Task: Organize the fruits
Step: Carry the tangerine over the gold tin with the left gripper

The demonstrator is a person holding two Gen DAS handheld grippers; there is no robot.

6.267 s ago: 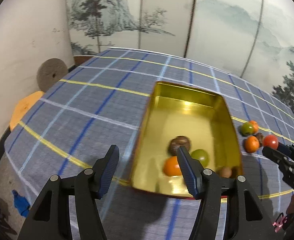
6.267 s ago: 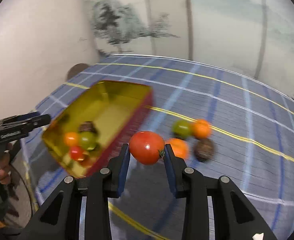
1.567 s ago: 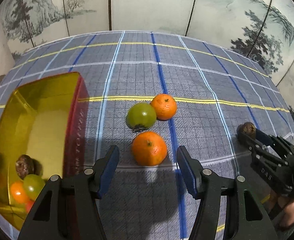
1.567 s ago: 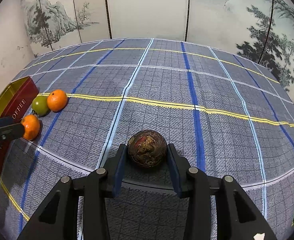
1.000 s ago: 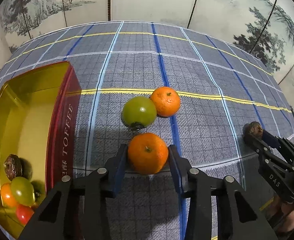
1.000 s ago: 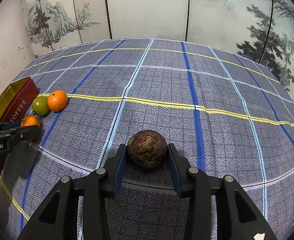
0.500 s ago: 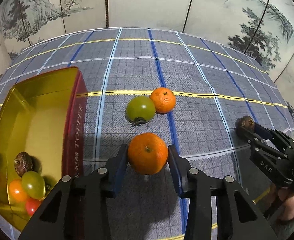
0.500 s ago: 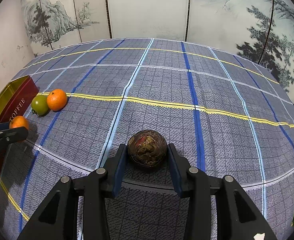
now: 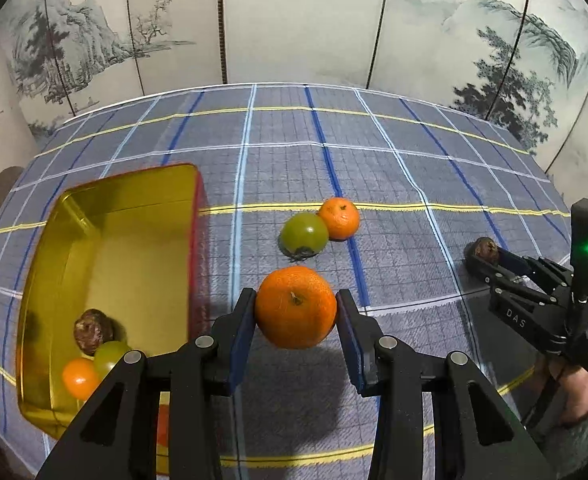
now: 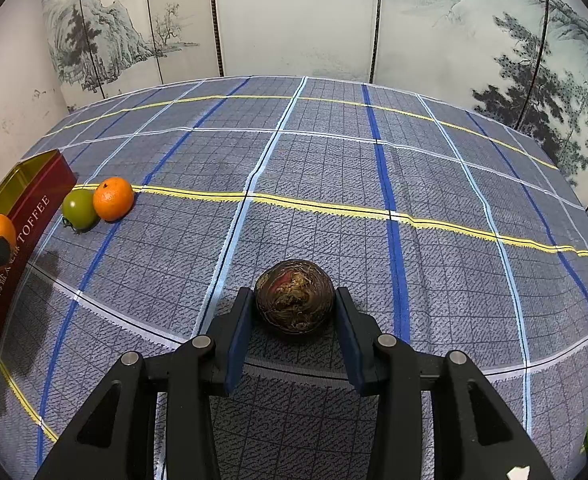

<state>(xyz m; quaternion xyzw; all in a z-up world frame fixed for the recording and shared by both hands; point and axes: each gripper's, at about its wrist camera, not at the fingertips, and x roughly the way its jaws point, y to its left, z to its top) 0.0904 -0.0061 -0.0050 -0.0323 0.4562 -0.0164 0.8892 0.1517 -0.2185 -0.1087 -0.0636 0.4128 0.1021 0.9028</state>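
Clamped in the left fingers (image 9: 295,312), the mandarin (image 9: 295,307) has risen beside the fruit-holding tin (image 9: 110,204).

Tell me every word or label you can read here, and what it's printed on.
"TOFFEE": gold letters on the red side of the tin.
A line of smaller characters runs beside it, too small to read.
"DAS": pale letters on the right gripper, seen from the left wrist view.
Nothing else readable; the fruit and the cloth carry no text.
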